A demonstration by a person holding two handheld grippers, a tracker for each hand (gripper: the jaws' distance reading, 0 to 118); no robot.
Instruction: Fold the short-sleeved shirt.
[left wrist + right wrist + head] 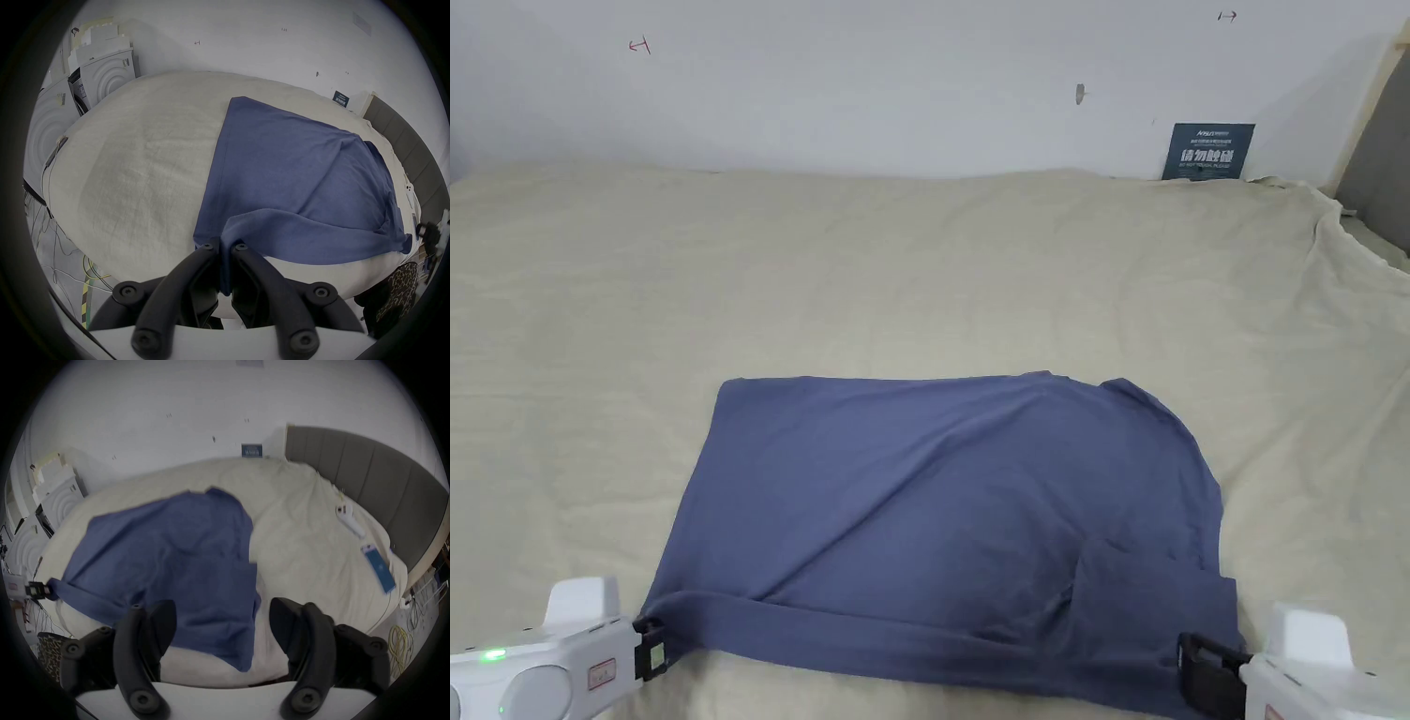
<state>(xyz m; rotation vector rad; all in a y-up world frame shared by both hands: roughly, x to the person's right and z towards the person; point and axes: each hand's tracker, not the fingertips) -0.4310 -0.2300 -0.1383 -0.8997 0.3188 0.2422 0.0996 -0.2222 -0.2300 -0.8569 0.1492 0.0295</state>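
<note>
A blue short-sleeved shirt point(956, 506) lies spread on the bed, its near edge rolled into a fold. My left gripper point(652, 649) sits at the shirt's near-left corner. In the left gripper view the jaws point(225, 248) are shut on a pinch of blue shirt point(292, 170) fabric. My right gripper point(1200, 670) is at the near-right corner. In the right gripper view its jaws point(222, 611) stand wide open, with the shirt point(170, 554) edge lying loose between them. The left gripper point(36, 589) shows far off at the left there.
The beige bed sheet point(919, 281) stretches far behind the shirt to a white wall with a dark sign point(1207, 151). A grey headboard point(365, 481) is at the right, with a phone point(378, 569) and a white device point(349, 518) on the sheet. Cables point(399, 647) lie on the floor.
</note>
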